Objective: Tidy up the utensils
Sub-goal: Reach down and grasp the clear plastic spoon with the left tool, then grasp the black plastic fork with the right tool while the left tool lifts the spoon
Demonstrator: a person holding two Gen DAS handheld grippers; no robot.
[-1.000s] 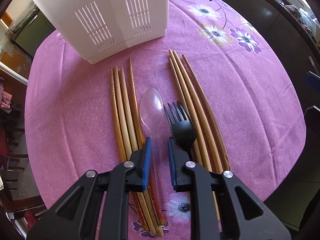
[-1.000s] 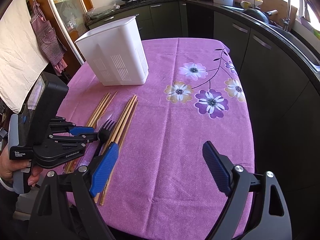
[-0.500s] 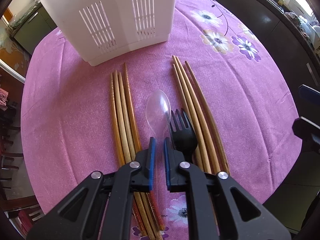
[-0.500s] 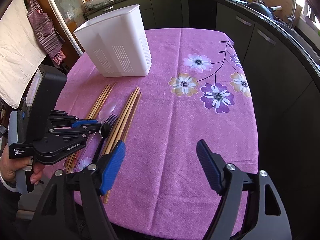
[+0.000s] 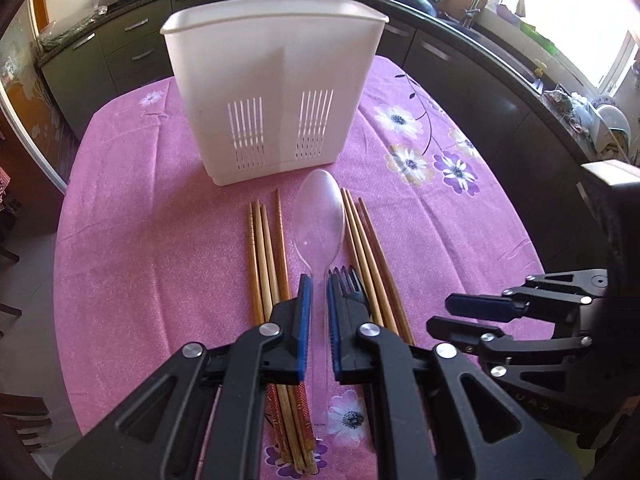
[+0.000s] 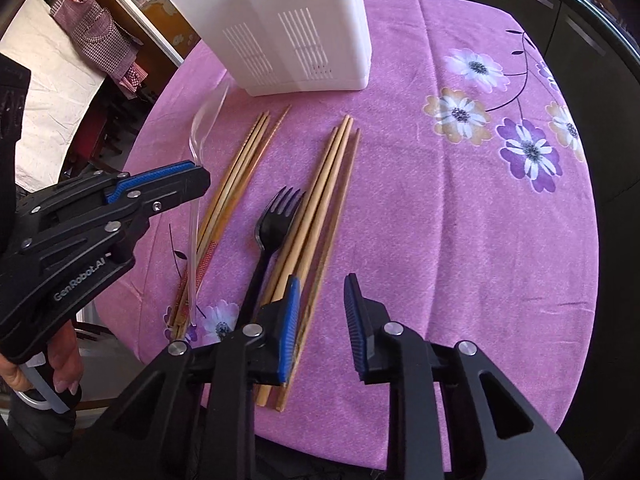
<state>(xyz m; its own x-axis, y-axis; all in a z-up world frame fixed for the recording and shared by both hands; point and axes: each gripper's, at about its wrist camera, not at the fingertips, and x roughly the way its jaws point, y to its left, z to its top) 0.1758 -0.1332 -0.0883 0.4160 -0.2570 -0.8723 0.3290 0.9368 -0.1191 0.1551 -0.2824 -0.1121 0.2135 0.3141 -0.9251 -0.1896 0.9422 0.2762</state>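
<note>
My left gripper (image 5: 318, 284) is shut on the handle of a clear plastic spoon (image 5: 319, 222) and holds it lifted, bowl toward the white slotted utensil holder (image 5: 272, 92). The spoon (image 6: 208, 120) and the left gripper (image 6: 168, 184) also show in the right wrist view. A black plastic fork (image 6: 272, 224) lies on the pink cloth between two bundles of wooden chopsticks (image 6: 236, 184) (image 6: 320, 208). My right gripper (image 6: 322, 292) is open and empty, low over the near ends of the right bundle, beside the fork's handle.
The round table has a pink flowered cloth (image 6: 480, 208). Its near edge lies just under my right gripper. Dark kitchen cabinets and a counter (image 5: 480, 64) ring the table behind and to the right. A checked cloth (image 6: 96, 36) hangs at the left.
My left gripper closed on the clear spoon and lifted it off the cloth. My right gripper moved left and down toward the fork and the right chopsticks, and its jaws narrowed.
</note>
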